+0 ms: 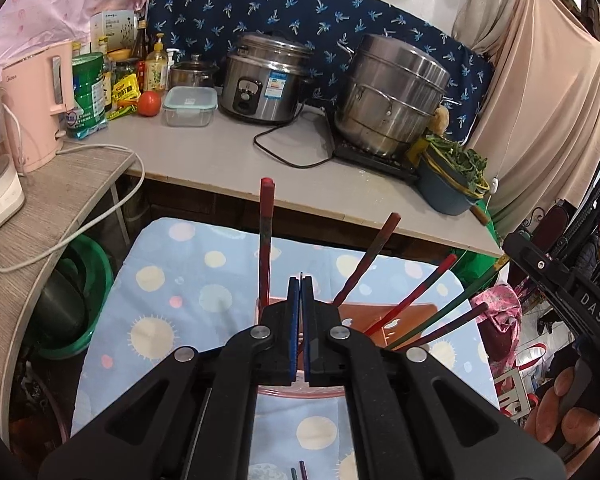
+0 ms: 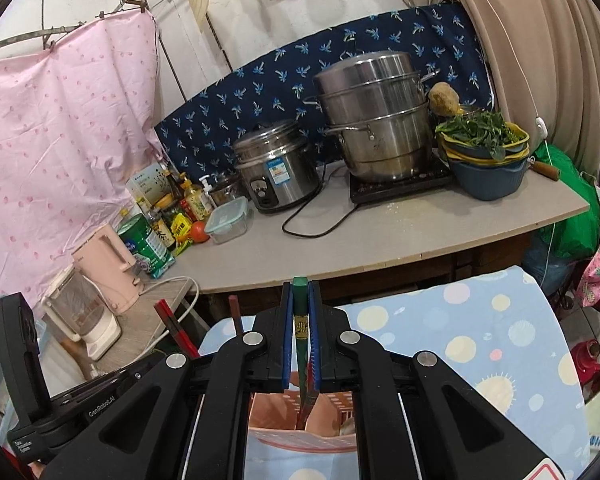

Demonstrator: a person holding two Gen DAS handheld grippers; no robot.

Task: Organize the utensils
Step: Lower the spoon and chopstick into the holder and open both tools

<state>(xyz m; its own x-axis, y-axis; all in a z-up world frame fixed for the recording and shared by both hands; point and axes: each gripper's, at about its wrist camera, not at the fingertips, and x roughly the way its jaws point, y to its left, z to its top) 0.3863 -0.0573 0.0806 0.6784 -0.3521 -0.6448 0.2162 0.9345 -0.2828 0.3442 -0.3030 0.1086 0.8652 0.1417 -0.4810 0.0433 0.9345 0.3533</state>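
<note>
A: Right gripper pinching a green square-section chopstick, tip down in the pink slotted plastic utensil holder. Left gripper pressed together, holding nothing I can see.

B: Risk: chopstick is tilted; on release it may topple out or knock the red chopsticks.

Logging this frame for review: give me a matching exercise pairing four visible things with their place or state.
1. Green chopstick
2. Left claw
3. Round red tomato
4. Leafy greens

A. in stacked blue basins
B. shut, holding nothing
C. clamped in the right claw
D. beside the clear lidded food box

Pairs: 1-C, 2-B, 3-D, 4-A
</note>
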